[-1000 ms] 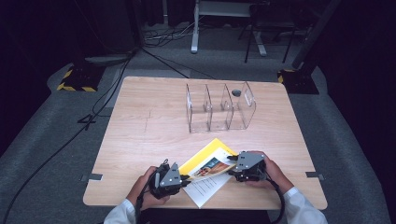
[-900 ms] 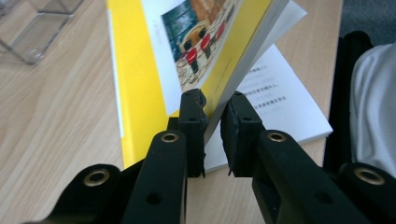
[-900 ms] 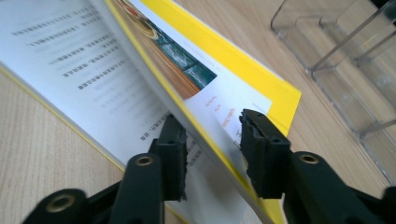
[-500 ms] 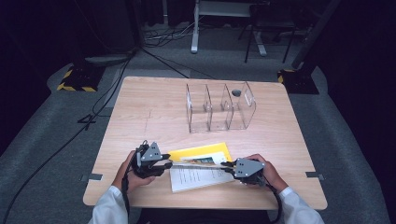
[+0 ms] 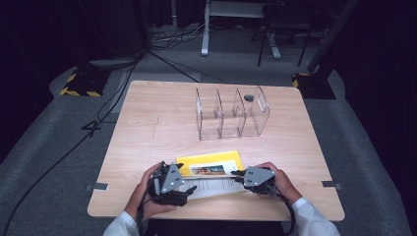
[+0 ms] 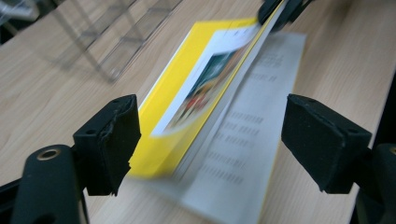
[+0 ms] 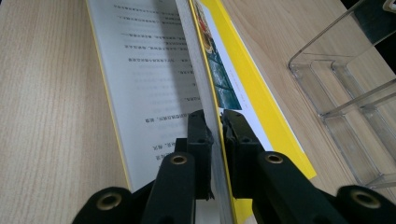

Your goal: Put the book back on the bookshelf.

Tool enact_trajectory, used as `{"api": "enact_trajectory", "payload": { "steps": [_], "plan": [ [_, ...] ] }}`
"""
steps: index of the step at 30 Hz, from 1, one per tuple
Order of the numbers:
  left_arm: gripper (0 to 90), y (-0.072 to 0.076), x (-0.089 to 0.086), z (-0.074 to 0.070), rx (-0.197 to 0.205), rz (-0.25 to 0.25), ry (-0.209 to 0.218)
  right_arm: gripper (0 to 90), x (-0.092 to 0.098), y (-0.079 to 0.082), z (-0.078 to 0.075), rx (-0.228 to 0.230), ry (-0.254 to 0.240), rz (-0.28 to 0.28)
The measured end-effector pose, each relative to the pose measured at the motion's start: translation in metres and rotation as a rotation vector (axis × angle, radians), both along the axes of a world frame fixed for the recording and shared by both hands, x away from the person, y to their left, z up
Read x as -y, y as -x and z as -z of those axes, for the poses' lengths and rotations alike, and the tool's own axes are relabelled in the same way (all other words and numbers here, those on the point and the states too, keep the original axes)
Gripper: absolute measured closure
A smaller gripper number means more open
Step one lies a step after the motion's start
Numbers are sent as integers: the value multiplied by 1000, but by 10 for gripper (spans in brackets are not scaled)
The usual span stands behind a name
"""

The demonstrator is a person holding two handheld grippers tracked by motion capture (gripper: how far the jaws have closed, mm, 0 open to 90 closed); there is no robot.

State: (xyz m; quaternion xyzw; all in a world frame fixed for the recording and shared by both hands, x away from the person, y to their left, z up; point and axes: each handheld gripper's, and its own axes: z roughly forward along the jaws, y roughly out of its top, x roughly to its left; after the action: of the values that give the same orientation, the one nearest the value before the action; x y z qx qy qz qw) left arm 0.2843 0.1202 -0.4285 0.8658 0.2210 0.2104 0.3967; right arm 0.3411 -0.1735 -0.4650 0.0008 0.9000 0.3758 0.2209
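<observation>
The right gripper (image 7: 214,122) pinches the booklet (image 7: 205,84) by its near edge, jaws pressed together on the stack of pages and the yellow cover, which runs straight ahead of the jaws in the right gripper view. A loose white page (image 7: 144,70) lies flat on the table (image 7: 42,93) to the left of those jaws, printed side up.

The left gripper (image 6: 210,135) has just been opening; its jaws stand spread with the booklet's (image 6: 196,88) far end between them but not touched by either pad. The white page (image 6: 247,140) lies under and ahead of that gap.

In the high view both grippers sit at the near table edge, the left gripper (image 5: 189,189) and right gripper (image 5: 237,173) at opposite ends of the booklet (image 5: 210,166). The clear rack (image 5: 231,113) stands well ahead of both tools and looks empty.

By my reading, the work is early: the booklet is gripped at one end and released at the other. Lifting it, carrying it forward and slotting it into the rack all remain.
</observation>
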Motion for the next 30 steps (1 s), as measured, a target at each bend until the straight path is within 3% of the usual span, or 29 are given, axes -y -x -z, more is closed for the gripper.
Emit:
{"api": "enact_trajectory", "payload": {
  "steps": [2, 3, 4, 7, 10, 14, 19, 22, 24, 27, 29, 30],
  "plan": [
    [197, -1, 18, 0, 13, 11, -22, 824, -2, 1, 0, 2, 8, -3],
    [197, -3, 25, 1, 6, 24, -32, 824, -3, 2, 0, 0, 13, -2],
    [205, -8, 35, 5, -4, 19, -75, 823, -4, 2, 0, 2, 18, -3],
    [239, -16, 46, 16, -42, 4, -124, 820, -5, 3, 0, 5, 20, 0],
    [411, -20, 48, 26, -38, -19, -182, 815, -4, 2, 0, 0, 13, 2],
    [659, -22, 40, 26, -43, -23, -178, 801, -5, 3, 1, -9, 10, 4],
    [737, -20, 36, 32, -36, 16, -232, 747, -4, 2, 1, -24, -16, 8],
    [752, -20, 32, 33, -38, 27, -231, 687, -1, 0, 2, -31, -30, 12],
    [752, -22, 20, 31, -72, 38, -188, 610, 9, -6, 7, -35, -1, 40],
    [752, -23, 12, 32, -84, 51, -170, 637, 16, -10, 10, -19, -3, 59],
    [755, -25, 7, 33, -98, 67, -153, 672, 23, -17, 10, -60, -87, 49],
    [758, -26, 5, 33, -103, 67, -148, 698, 23, -18, 9, -57, -109, 39]
  ]
}}
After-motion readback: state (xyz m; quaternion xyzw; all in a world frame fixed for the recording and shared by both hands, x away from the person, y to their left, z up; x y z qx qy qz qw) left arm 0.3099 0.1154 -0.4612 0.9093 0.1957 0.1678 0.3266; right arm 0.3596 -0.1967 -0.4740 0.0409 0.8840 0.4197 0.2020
